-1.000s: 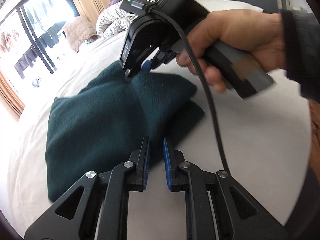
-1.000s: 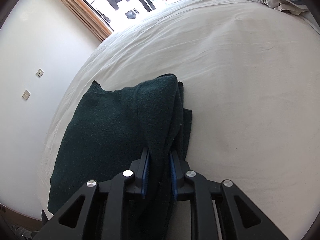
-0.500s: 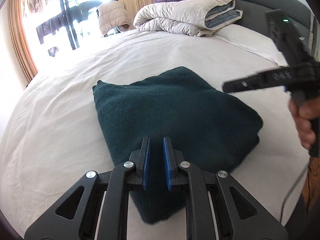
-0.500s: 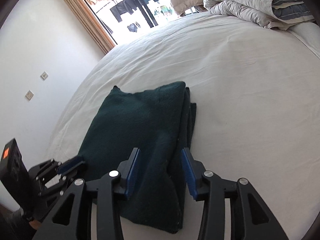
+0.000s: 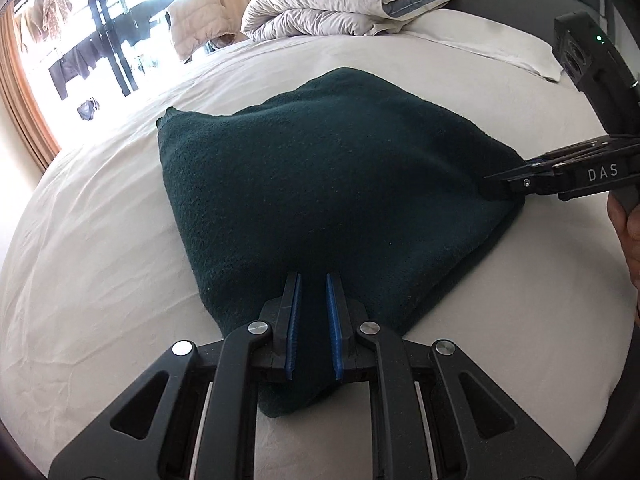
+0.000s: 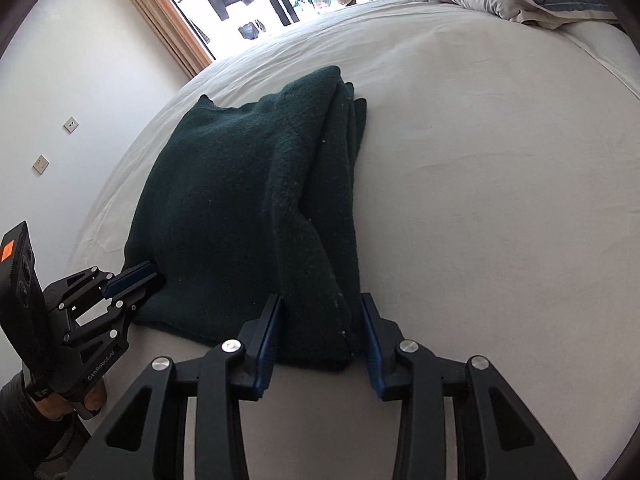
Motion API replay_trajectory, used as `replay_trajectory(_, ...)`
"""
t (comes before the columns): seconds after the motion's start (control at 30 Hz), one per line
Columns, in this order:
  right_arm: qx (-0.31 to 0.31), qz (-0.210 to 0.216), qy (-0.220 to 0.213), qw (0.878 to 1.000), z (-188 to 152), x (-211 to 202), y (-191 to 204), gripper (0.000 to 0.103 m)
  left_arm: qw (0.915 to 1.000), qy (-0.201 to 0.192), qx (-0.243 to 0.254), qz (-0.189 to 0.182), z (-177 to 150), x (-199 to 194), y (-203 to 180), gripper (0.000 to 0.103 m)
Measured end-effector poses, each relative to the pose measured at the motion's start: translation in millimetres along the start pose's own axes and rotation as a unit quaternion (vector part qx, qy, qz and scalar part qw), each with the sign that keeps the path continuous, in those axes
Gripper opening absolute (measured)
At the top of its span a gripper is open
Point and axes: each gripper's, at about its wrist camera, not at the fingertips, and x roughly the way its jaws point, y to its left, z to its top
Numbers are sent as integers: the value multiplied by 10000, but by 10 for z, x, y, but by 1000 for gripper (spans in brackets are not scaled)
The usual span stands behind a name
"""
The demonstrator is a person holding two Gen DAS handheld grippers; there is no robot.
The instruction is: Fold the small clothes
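On the white-sheeted bed lay the folded dark-green fleece garment, left gripper clenched on its corner, right gripper closing, straddling its edge unpressed, rolled grey duvet beyond.

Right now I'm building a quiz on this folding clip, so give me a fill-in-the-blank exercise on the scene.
1. The folded garment is dark ____.
2. It lies on a ____ bed sheet.
3. The right hand-held gripper straddles the garment's near edge with its jaws ____.
4. The pads of the left hand-held gripper are ____ in colour.

Missing words: green; white; open; blue
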Motion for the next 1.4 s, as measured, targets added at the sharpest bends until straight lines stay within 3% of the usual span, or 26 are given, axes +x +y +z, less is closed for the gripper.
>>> replay_trajectory(0.1, -25, -158, 71, 9998, -77, -59, 53, 38, 10000, -42, 71, 29, -72, -40, -22, 12)
replay_trajectory(0.2, -114, -608, 22, 9981, -104, -274, 168, 38, 10000, -27, 33, -70, 40, -46, -36, 12)
replay_trajectory(0.37, -50, 166, -837, 9963, 172, -584, 361, 38, 9984, -493, -176, -207, 318, -398, 55, 13)
replay_trajectory(0.43, -88, 530, -852, 9949, 323, -444, 409, 28, 9984, -453, -272, -189, 526, -274, 94, 13)
replay_trajectory(0.53, 111, 668, -423, 9968, 423, -65, 370, 17, 9983, -94, -503, -268, 666, 66, 125, 13)
replay_trajectory(0.6, 281, 397, -112, 9988, 327, 161, 260, 12, 9974, 68, -643, -322, 645, 223, 152, 13)
replay_trajectory(0.63, 259, 315, -59, 9992, 235, 224, 211, 0, 9976, 8, -619, -309, 628, 234, 153, 12)
replay_trajectory(0.77, 554, 668, -335, 9957, -38, 128, -24, 0, 9981, -77, -494, -366, 540, 234, 143, 12)
replay_trajectory(0.9, 553, 397, -387, 9969, -3, -117, 40, 0, 9942, -234, -863, -598, 448, 255, 255, 13)
replay_trajectory(1.03, 553, 892, -934, 9901, 425, -305, 171, 6, 9936, -358, -910, -563, 422, 292, 238, 13)
replay_trajectory(1.1, 440, 1120, -957, 9881, 726, -194, 268, 10, 9908, -409, -1106, -667, 411, 310, 269, 13)
replay_trajectory(1.17, 273, 886, -905, 9916, 1018, -6, 359, 31, 9864, -447, -1337, -843, 392, 328, 332, 13)
replay_trajectory(1.2, 260, 731, -889, 9930, 1152, 82, 384, 46, 9852, -465, -1384, -901, 384, 308, 366, 13)
replay_trajectory(1.4, 361, 25, -682, 9970, 1657, 443, 148, 49, 9763, -668, -1656, -1226, 290, 270, 482, 13)
